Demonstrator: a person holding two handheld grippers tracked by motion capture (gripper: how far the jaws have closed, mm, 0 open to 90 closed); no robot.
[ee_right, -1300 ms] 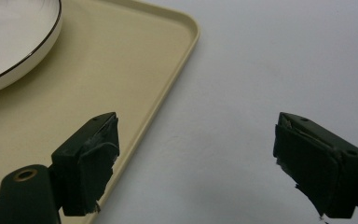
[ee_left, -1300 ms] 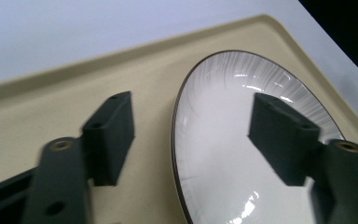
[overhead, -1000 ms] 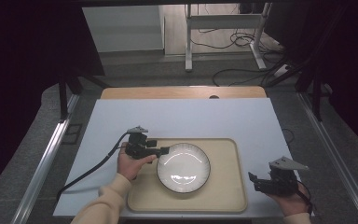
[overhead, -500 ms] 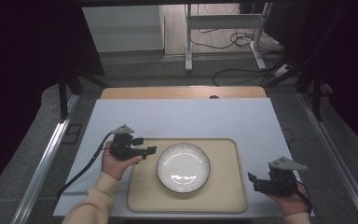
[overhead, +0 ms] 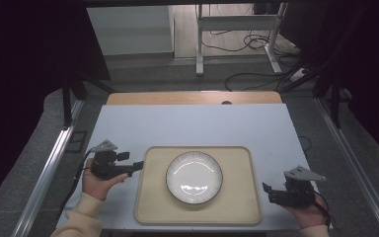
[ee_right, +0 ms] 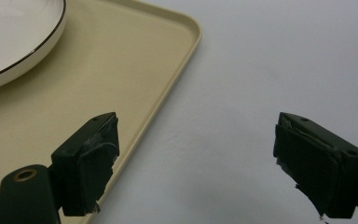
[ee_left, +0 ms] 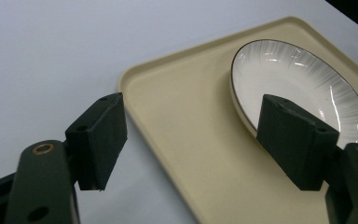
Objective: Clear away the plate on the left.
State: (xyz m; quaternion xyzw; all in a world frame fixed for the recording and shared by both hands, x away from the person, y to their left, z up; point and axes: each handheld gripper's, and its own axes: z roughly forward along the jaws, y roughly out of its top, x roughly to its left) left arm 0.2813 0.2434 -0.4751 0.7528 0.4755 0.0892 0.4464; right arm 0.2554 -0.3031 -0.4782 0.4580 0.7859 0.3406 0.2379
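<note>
The counter (overhead: 187, 126) is a pale blue-white sheet, with a strip of bare wood along its far edge. On its near half lies the tray (overhead: 237, 207), beige, with rounded corners and a low raised rim, its near edge close to the counter's near edge. In the left gripper view the tray (ee_left: 191, 140) runs across the frame at a slant; in the right gripper view one corner of the tray (ee_right: 121, 70) shows at upper left.

The plate (overhead: 194, 177) sits flat on the tray, about at its middle, white with fine ribbed lines and a thin dark rim. The plate (ee_left: 307, 79) lies beyond the jaws in the left gripper view, and an edge of the plate (ee_right: 14, 32) shows at the top left of the right gripper view.

The left gripper (overhead: 137, 166) is held in a hand just beside the tray's left edge, pointing toward the plate but well short of it. Its jaws stand wide apart and hold nothing; one is over bare counter, the other over the tray.

The right gripper (overhead: 268, 192) is held in a hand just off the tray's near right corner. Its jaws are also spread wide and empty, straddling the tray's edge and the counter.
</note>
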